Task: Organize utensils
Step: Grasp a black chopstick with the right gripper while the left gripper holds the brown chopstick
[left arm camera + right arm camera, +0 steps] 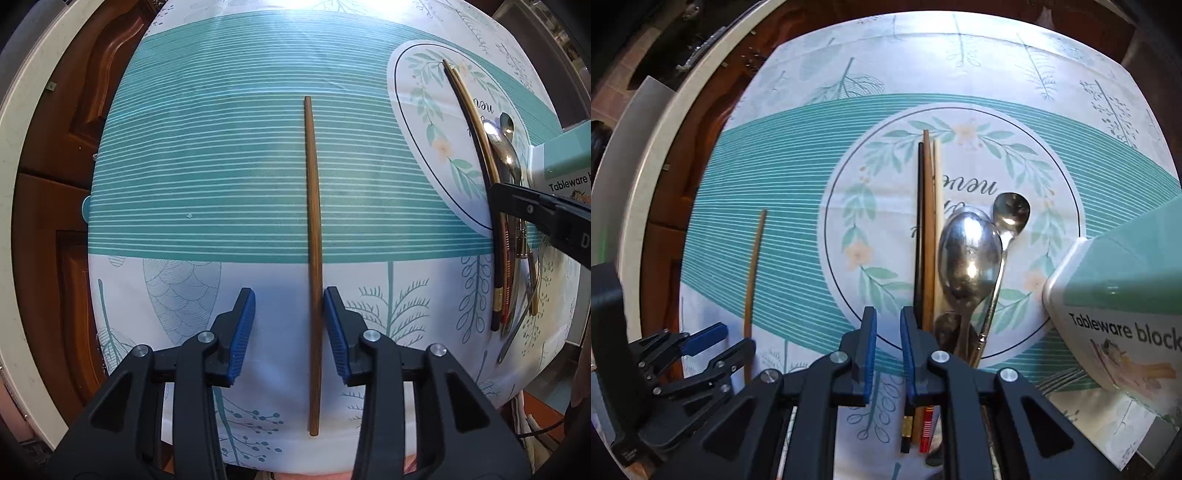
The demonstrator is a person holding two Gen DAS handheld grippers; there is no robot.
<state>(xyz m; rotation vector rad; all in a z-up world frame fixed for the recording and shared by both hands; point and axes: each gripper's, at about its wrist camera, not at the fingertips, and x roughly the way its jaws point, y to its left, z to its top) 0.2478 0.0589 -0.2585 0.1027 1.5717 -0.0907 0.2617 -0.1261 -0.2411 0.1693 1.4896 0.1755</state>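
Note:
A single brown chopstick [313, 258] lies lengthwise on the teal-striped tablecloth [203, 166]. My left gripper [289, 325] is open and straddles it, the right pad close to the stick. It also shows in the right wrist view [753, 280]. My right gripper [888, 343] is open and empty, just left of a row of chopsticks [926, 229], black, brown and pale. Beside them lie a large spoon [967, 254] and a small spoon [1008, 218]. The same group appears at the right of the left wrist view [491, 192].
A mint and white box [1119, 295] marked "Tableware block" stands at the right, with fork tines showing under it. The cloth [775, 221] covers a dark wooden table [48, 206] whose edge lies to the left. A white curved rim [635, 177] runs beyond it.

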